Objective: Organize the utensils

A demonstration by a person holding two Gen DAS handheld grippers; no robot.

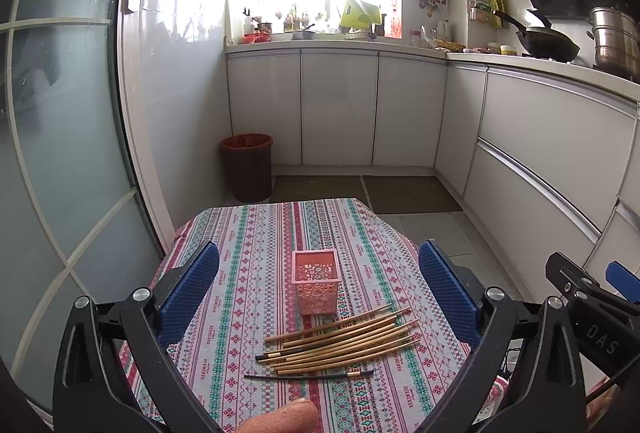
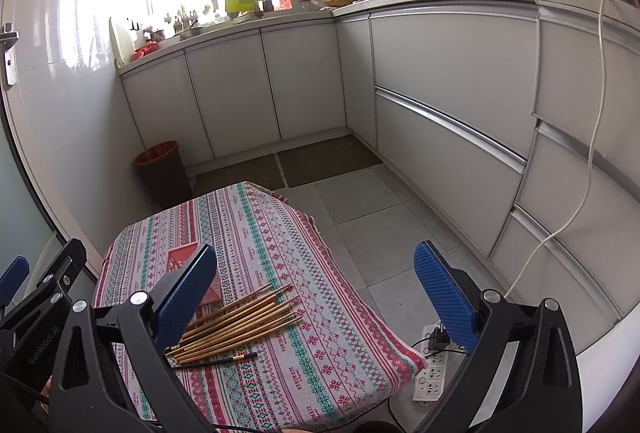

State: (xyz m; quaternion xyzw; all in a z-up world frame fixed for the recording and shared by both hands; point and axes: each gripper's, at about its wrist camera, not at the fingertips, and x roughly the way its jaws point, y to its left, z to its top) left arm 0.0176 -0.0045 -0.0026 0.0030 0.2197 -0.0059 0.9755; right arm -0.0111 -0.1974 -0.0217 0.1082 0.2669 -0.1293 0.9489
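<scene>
A pink perforated square holder (image 1: 316,281) stands upright on the patterned tablecloth (image 1: 248,265). In front of it lies a pile of several bamboo chopsticks (image 1: 344,341), and one dark chopstick (image 1: 308,376) lies apart nearer me. My left gripper (image 1: 318,293) is open and empty, held above the table with the holder between its blue pads. My right gripper (image 2: 316,297) is open and empty, to the right of the chopsticks (image 2: 240,325); its left pad hides most of the holder (image 2: 180,259).
A dark bin with a red liner (image 1: 248,167) stands on the floor beyond the table. White cabinets (image 1: 340,109) run along the back and right. A power strip (image 2: 430,373) and cable lie on the floor right of the table (image 2: 360,317).
</scene>
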